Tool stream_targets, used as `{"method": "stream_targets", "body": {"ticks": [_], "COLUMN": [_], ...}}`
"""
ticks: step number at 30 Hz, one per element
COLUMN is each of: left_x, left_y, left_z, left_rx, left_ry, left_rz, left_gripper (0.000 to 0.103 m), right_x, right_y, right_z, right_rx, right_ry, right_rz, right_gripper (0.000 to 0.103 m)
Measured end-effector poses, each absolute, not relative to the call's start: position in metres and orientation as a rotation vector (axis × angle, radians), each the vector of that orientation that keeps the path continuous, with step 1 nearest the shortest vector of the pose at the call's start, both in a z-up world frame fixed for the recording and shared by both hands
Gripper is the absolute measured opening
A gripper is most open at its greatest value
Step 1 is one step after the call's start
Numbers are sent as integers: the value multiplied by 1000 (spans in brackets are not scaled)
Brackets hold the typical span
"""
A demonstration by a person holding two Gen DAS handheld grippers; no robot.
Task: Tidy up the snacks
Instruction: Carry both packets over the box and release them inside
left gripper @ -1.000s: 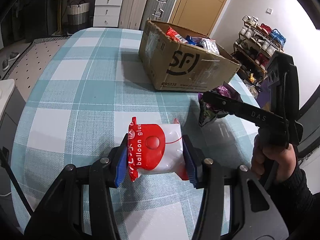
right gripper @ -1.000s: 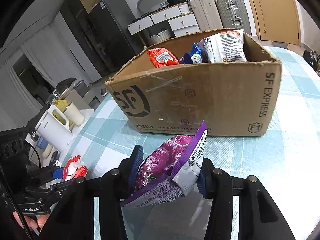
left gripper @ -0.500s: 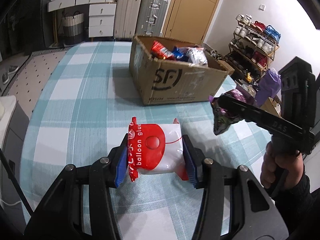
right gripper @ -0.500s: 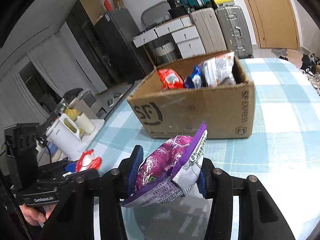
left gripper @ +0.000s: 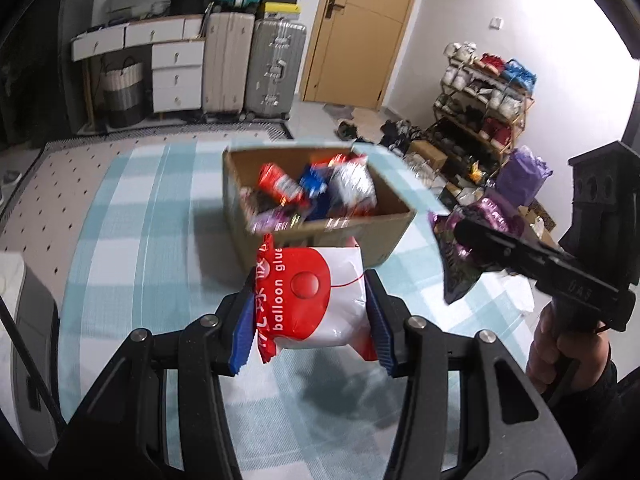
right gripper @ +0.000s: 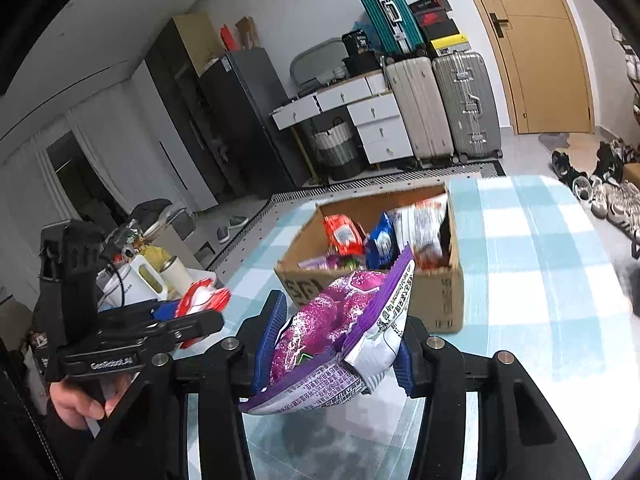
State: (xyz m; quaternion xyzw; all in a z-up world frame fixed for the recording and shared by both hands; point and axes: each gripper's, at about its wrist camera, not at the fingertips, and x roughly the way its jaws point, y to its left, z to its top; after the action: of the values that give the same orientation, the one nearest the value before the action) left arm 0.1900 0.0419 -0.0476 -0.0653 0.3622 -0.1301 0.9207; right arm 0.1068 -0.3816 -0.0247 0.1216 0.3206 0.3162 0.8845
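My left gripper (left gripper: 310, 326) is shut on a red and white "balloon glue" snack bag (left gripper: 308, 300) and holds it high above the checked table, short of the box. My right gripper (right gripper: 334, 346) is shut on a purple snack bag (right gripper: 336, 332), also raised. An open cardboard box (left gripper: 384, 236) holds several snack packets (left gripper: 316, 188); it also shows in the right wrist view (right gripper: 440, 300). The right gripper with its purple bag (left gripper: 460, 248) is at the right in the left wrist view. The left gripper (right gripper: 192, 312) with the red bag is at the left in the right wrist view.
The table has a blue and white checked cloth (left gripper: 140, 220). A white kettle and cups (right gripper: 148, 276) stand off its left side. Suitcases (left gripper: 248, 64), white drawers (left gripper: 176, 72), a door and a shoe rack (left gripper: 484, 104) line the room beyond.
Both grippers have risen with their bags and tilted so the box's inside shows from above. The box now looks smaller and farther below.
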Motion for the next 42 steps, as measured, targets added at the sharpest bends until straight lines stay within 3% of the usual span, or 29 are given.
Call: {"method": "stream_targets", "body": {"ticks": [21,31,42], "left_x": [285,345,406], "left_y": [26,25,31], "left_z": [25,22,-34], "left_rx": [-96,-85,-111], "left_ry": [735,765,851], "left_rz": [-299,-278,-271], "left_gripper": [46,46,46], "right_x": [176,227,282], "right_y": [-365,-349,-340], "right_z": [72,65,15], "right_rx": [183,183,244], "right_ry": [576,600,685], "right_rz": [653,622,604], "right_gripper": [48,48,48]}}
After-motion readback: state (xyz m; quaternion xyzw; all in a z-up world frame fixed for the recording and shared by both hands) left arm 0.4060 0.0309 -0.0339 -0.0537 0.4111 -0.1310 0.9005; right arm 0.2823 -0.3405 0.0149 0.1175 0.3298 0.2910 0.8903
